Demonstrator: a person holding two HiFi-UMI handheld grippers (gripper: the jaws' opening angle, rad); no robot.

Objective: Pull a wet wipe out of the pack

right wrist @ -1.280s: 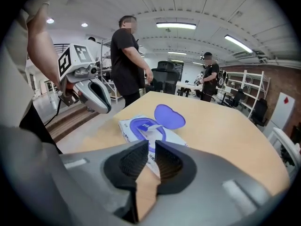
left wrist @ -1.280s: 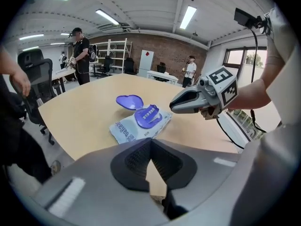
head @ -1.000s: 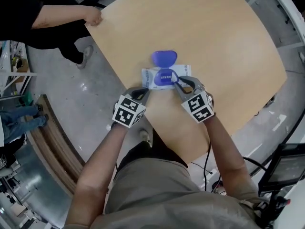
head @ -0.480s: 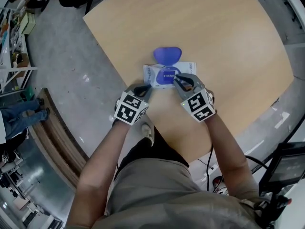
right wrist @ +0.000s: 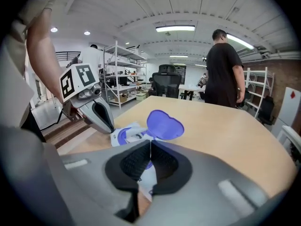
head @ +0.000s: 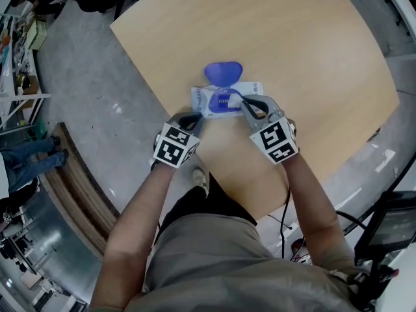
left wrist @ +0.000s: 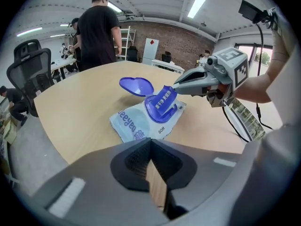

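Head view: the wipe pack [head: 207,103] lies on a wooden table [head: 292,38], its purple lid [head: 223,72] open.

Left gripper view: my left gripper [left wrist: 150,142], tips pressed together and empty, is near the pack, which is printed "80". The pack's blue sticker [left wrist: 164,100] stands up.

Right gripper view: my right gripper [right wrist: 150,147] pinches that sticker.

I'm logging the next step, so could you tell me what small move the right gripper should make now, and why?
Probably lift the right gripper a little higher, peeling the blue seal sticker fully back: its jaws are shut on that sticker, only partly raised off the wet wipe pack, and no wipe shows.
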